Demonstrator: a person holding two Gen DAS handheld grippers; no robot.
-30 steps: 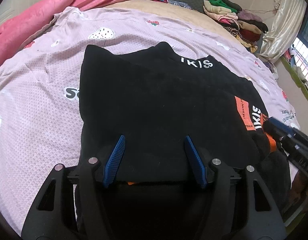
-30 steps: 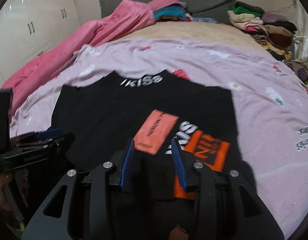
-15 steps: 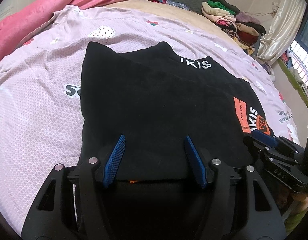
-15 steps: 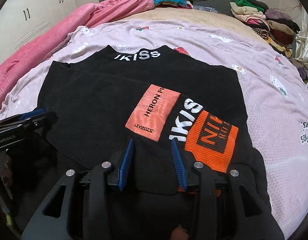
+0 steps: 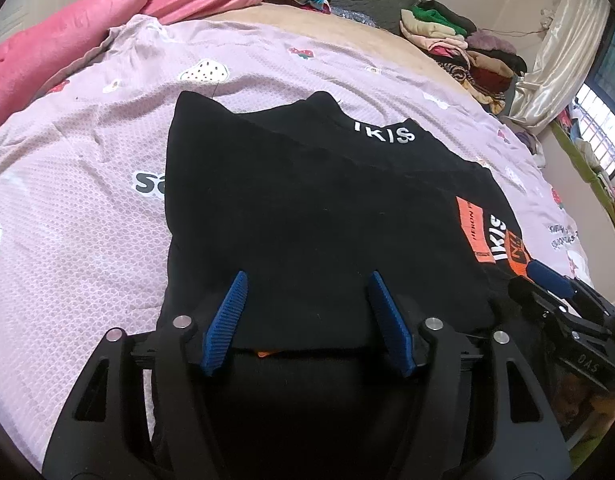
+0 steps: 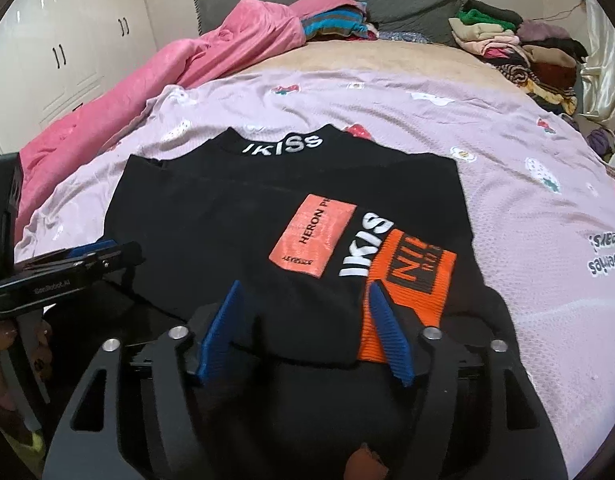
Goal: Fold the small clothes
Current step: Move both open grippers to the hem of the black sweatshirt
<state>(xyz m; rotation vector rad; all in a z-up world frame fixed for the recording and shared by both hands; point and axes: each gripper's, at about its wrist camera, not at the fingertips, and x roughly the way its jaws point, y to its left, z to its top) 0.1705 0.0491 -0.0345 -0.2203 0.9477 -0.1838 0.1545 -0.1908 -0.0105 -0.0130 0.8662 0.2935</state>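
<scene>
The black IKISS sweater (image 6: pixel 235 232) lay on the lilac strawberry-print sheet (image 5: pixel 67 208) near the foot edge of the bed, its printed collar (image 6: pixel 283 145) pointing toward the headboard and its hem toward the person. By the look of it the folding was partly done — both sleeves seemed to be turned in over the body, one orange cuff (image 6: pixel 407 280) resting on the chest beside the salmon patch (image 6: pixel 311 236), so the garment already formed a rough rectangle; the lengthwise fold, hem up to collar, was probably what remained. The left gripper (image 5: pixel 307 316) stood wide open over the near hem on the sweater's left side, holding nothing. The right gripper (image 6: pixel 303 328) was likewise spread, its jaws straddling the cuff and the hem edge without pinching them. The right wrist view showed the full collar lettering, the patch and the cuff print squarely, plus the white wardrobe (image 6: pixel 67 52) — none of which the left view gave clearly. The left wrist view alone showed the sweater's bare left flank and shoulder corner (image 5: pixel 187 100), the curtain and window (image 5: pixel 587 92) at the bed's right side, and the right gripper side-on. Both views took in the pink blanket (image 6: pixel 211 56) and the stack of folded clothes (image 5: pixel 459 40) by the headboard corner.
</scene>
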